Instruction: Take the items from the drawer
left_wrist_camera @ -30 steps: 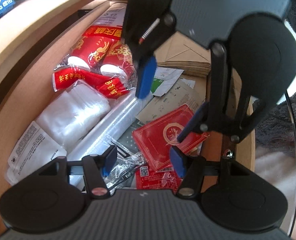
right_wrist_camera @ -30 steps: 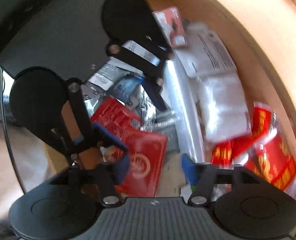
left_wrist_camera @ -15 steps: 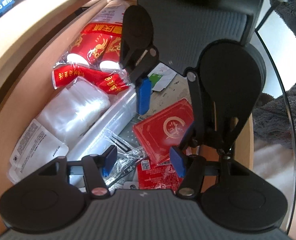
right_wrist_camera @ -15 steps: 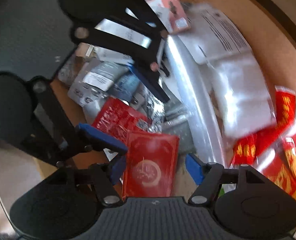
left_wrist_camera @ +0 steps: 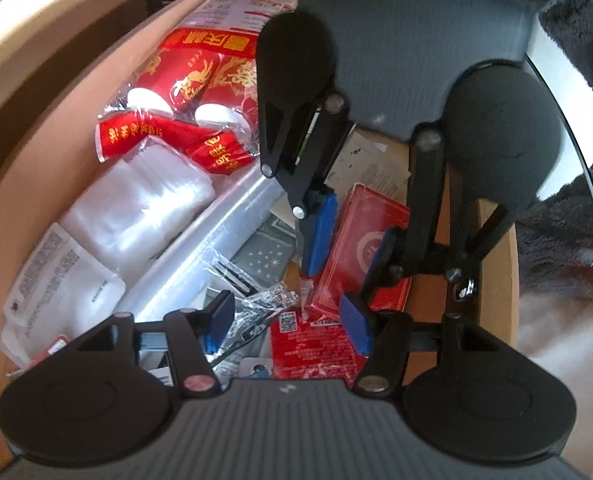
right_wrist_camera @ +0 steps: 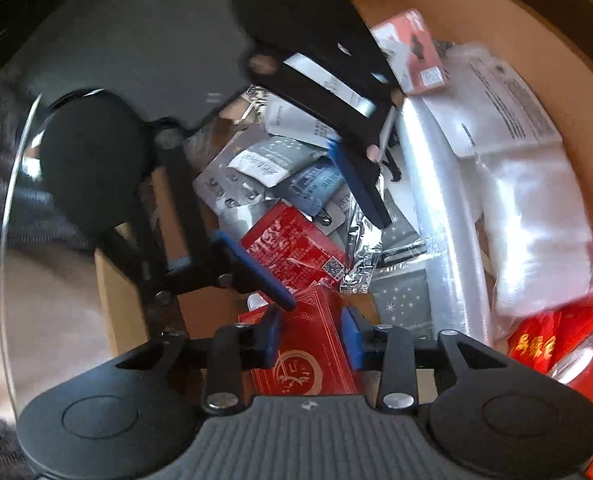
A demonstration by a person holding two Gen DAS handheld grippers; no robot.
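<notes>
The wooden drawer point(left_wrist_camera: 52, 128) is full of packets. A flat red box point(right_wrist_camera: 312, 352) with a gold round emblem lies near the drawer's front wall. My right gripper point(right_wrist_camera: 312, 336) is shut on that red box, one blue pad pressed against each long side. In the left wrist view the right gripper point(left_wrist_camera: 340, 276) comes down from above and straddles the red box point(left_wrist_camera: 360, 240). My left gripper point(left_wrist_camera: 286, 320) hangs open over a red sachet point(left_wrist_camera: 308, 344) and a wrapped black fork point(left_wrist_camera: 252, 300), holding nothing. It appears in the right wrist view as the left gripper point(right_wrist_camera: 328, 256).
A pack of red paper cups point(left_wrist_camera: 184, 76), a stack of clear bags point(left_wrist_camera: 144, 204) and a cling-film roll point(left_wrist_camera: 200, 252) fill the drawer's far side. Blister packs and grey sachets point(right_wrist_camera: 256, 168) lie behind the red box. A dark fleece sleeve point(left_wrist_camera: 568, 232) is outside the drawer.
My right gripper came down over the red box and its fingers narrowed from wide open until they closed on it. The left gripper stayed open and hardly moved.
</notes>
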